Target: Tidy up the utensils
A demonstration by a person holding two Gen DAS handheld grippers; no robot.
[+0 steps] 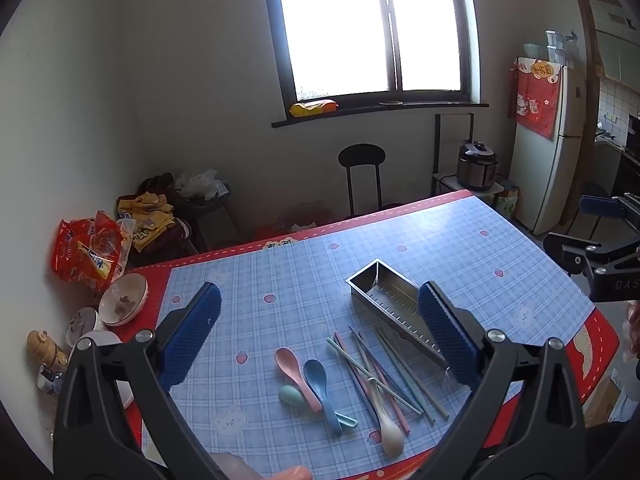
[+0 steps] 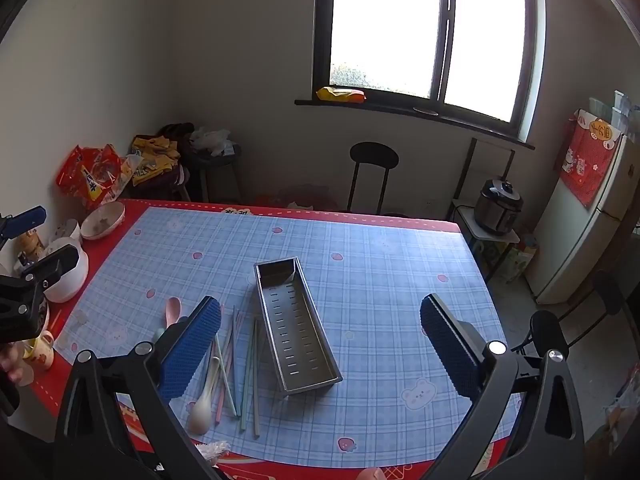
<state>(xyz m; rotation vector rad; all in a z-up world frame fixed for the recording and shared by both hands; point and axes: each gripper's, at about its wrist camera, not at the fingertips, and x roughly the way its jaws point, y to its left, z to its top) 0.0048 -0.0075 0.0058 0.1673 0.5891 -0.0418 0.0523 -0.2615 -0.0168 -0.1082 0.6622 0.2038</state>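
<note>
A steel slotted utensil tray lies empty on the blue checked tablecloth. Left of it lie several pastel chopsticks, a pink spoon, a blue spoon, a green spoon and a beige spoon. My left gripper is open and empty above the spoons. My right gripper is open and empty above the tray. Each gripper shows at the edge of the other's view, the right gripper and the left gripper.
Bowls, cups and a snack bag crowd the table's left edge by the wall. A mug stands at the near left. A black stool, a rice cooker and a fridge stand beyond the table.
</note>
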